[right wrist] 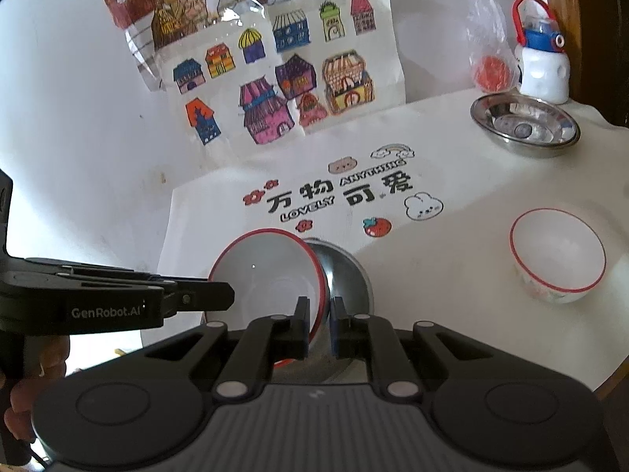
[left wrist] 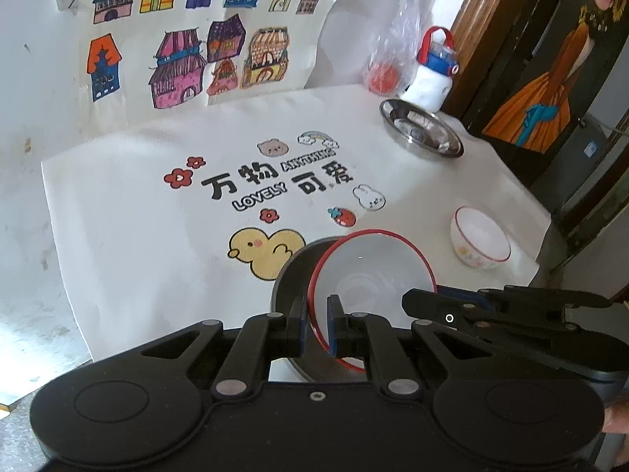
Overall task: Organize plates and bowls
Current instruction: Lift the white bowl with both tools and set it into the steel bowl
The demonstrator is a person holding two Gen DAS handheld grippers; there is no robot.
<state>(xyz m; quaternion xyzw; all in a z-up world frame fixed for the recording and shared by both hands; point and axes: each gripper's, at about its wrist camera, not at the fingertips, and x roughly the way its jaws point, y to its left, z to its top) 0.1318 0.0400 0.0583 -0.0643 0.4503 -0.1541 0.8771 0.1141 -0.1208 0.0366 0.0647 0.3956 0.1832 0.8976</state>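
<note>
The red-rimmed white bowl (left wrist: 369, 275) stands tilted, held at its rim by both tongs above a dark metal bowl (right wrist: 346, 275) near the front edge of the surface (left wrist: 157, 216). The left tongs (left wrist: 317, 324) are clenched on its near rim and the right tongs (right wrist: 319, 326) on its right rim. A small floral bowl (left wrist: 480, 238) sits to the right, a steel dish (left wrist: 420, 128) far back

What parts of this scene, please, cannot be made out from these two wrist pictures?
- Near rim of the red-rimmed bowl: hidden by the left gripper in the left wrist view.
- Steel bowl under it: mostly covered in both views; whether it rests on the table is unclear.
- Red item in the plastic bag: blurred.
- Person's hand: cut off at the edge.
</note>
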